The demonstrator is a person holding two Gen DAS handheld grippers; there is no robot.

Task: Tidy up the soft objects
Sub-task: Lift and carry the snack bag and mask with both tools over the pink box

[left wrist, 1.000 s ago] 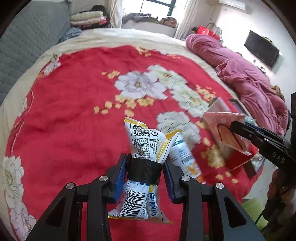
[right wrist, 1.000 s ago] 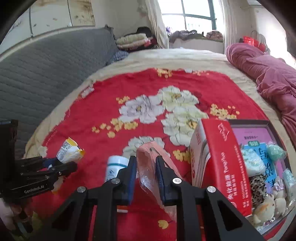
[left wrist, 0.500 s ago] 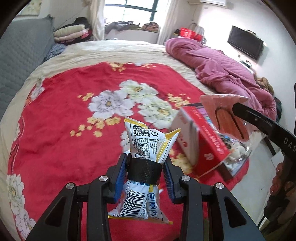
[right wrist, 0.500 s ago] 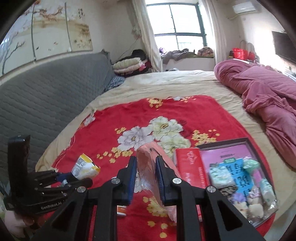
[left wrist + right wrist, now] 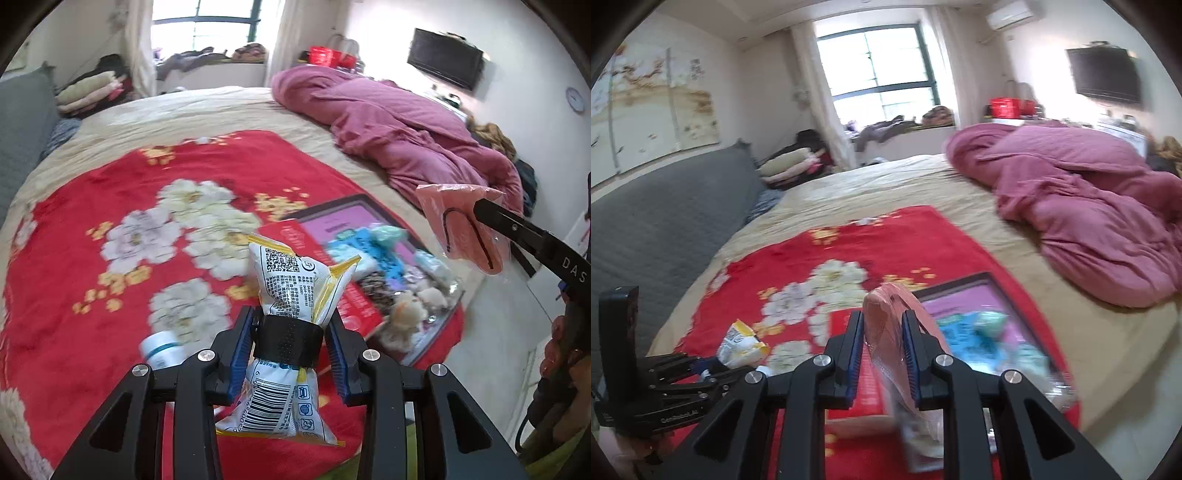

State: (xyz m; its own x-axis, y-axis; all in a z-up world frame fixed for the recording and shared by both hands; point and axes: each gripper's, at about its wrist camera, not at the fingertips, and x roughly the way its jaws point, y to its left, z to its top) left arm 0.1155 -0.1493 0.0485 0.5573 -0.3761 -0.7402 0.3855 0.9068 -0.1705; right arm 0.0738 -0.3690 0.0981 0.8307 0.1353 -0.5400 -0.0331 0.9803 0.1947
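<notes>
My left gripper (image 5: 290,341) is shut on a white and yellow snack packet (image 5: 291,280) with a barcode, squeezed at its waist and held upright above the red floral blanket (image 5: 110,229). My right gripper (image 5: 882,343) is shut on a pink item in a clear plastic bag (image 5: 897,314); the same pink bag (image 5: 461,225) hangs at the right of the left wrist view. Below both lies an open dark-rimmed box (image 5: 354,203) with a purple lining, holding small soft toys and packets, its red lid (image 5: 354,306) beside it. The left gripper (image 5: 713,369) with the packet (image 5: 740,345) shows at lower left of the right wrist view.
A white bottle with a blue band (image 5: 162,349) lies on the blanket near my left gripper. A crumpled pink quilt (image 5: 1082,206) covers the bed's far right. A grey headboard (image 5: 646,229) stands to the left, with folded clothes (image 5: 790,166) by the window. A person's hand (image 5: 561,354) grips the right handle.
Both grippers have risen and drawn back from the blanket, keeping their loads. The open box and its red lid now sit lower and farther in both views.
</notes>
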